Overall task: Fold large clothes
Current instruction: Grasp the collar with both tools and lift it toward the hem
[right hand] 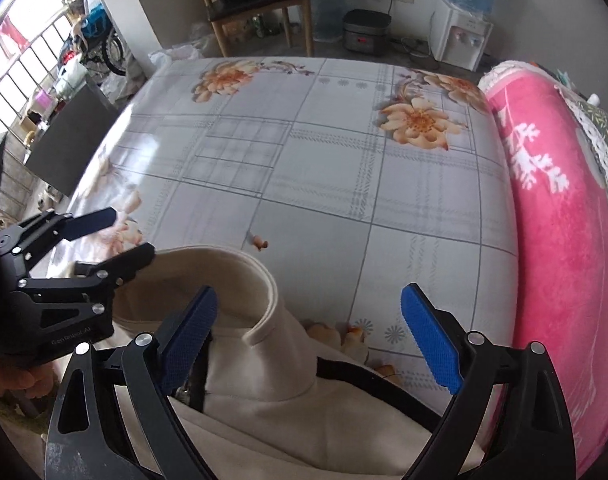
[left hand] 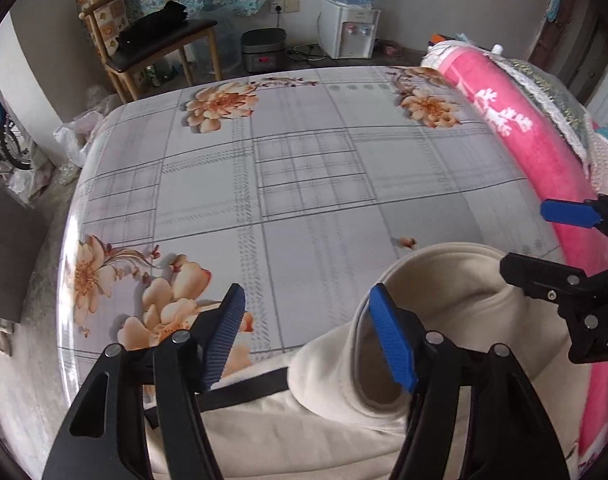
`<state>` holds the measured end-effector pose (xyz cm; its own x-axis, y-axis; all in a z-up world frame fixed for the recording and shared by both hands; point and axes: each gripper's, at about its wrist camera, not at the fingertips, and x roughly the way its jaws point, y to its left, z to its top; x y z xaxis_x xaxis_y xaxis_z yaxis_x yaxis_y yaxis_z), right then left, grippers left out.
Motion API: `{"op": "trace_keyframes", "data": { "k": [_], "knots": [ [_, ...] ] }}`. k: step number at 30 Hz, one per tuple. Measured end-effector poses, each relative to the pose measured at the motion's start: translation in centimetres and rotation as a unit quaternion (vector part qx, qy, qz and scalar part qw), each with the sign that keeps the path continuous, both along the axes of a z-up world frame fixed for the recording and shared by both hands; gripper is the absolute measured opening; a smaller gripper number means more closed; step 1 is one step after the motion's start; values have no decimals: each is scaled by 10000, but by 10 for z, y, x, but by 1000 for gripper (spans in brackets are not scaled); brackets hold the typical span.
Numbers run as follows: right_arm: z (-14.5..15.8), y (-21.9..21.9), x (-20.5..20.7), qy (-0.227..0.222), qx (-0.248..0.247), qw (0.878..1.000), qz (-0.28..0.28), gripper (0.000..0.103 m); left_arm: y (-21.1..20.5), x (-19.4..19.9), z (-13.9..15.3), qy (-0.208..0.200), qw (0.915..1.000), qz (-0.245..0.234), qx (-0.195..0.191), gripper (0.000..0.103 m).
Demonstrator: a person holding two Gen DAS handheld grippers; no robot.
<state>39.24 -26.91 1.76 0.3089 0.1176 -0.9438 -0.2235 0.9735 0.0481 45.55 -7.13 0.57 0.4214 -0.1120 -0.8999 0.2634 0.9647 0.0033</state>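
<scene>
Left wrist view shows the cream garment (left hand: 388, 364) bunched at the near edge of the bed (left hand: 304, 168), its tall collar standing open, with a black strap (left hand: 248, 390) lying across it. The left hand-held gripper (left hand: 310, 338) hovers over that collar with its jaws apart; the inner blue pad sits just at the collar's rim, but nothing is clamped. The right hand-held gripper (right hand: 332, 342) also stands wide apart, one pad just beside the collar on its far side from the left tool, holding nothing.

Judged from this, the step in hand is taking hold of the garment near the collar, one tool on each side. To do it well, each pad pair should pinch only the shoulder fabric beside the collar, not the strap, and both should lift evenly so the cloth can be spread flat toward the middle of the bed, away from the pink blanket (right hand: 552, 208) rolled along the bed's side beyond the collar.

Readable writing: the left tool's body in the right wrist view carries small white lettering (right hand: 70, 339), apparently "GenRobot.AI", though it is hard to make out.
</scene>
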Motion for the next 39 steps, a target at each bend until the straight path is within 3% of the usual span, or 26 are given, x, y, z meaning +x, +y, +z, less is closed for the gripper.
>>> {"op": "trace_keyframes", "data": {
  "k": [8,17,19,22,25,30,36,39],
  "knots": [
    [-39,-1,10,482,-630,9968,-118,87,-6,-8,-26,-91,9976,-201,658,63],
    [-30,-11,-35,733,-634,9949,277,84,5,-31,-31,248,9981,-391,407,63],
    [-27,-13,-48,738,-529,9952,356,84,5,-41,-35,360,9974,-515,341,67],
    [-24,-17,-65,709,-399,9957,447,84,5,-58,-36,236,9963,-677,478,70],
    [-22,-21,-80,597,-369,9961,537,84,7,-69,-36,157,9951,-802,551,71],
    [-12,-22,-102,309,-337,9968,655,84,14,-77,-36,188,9960,-800,346,71],
    [29,-27,-122,-604,-151,9956,703,84,19,-86,-34,196,9965,-810,65,71],
    [56,-31,-123,-1133,395,9902,709,75,16,-92,-34,41,9957,-908,166,71]
  ]
}}
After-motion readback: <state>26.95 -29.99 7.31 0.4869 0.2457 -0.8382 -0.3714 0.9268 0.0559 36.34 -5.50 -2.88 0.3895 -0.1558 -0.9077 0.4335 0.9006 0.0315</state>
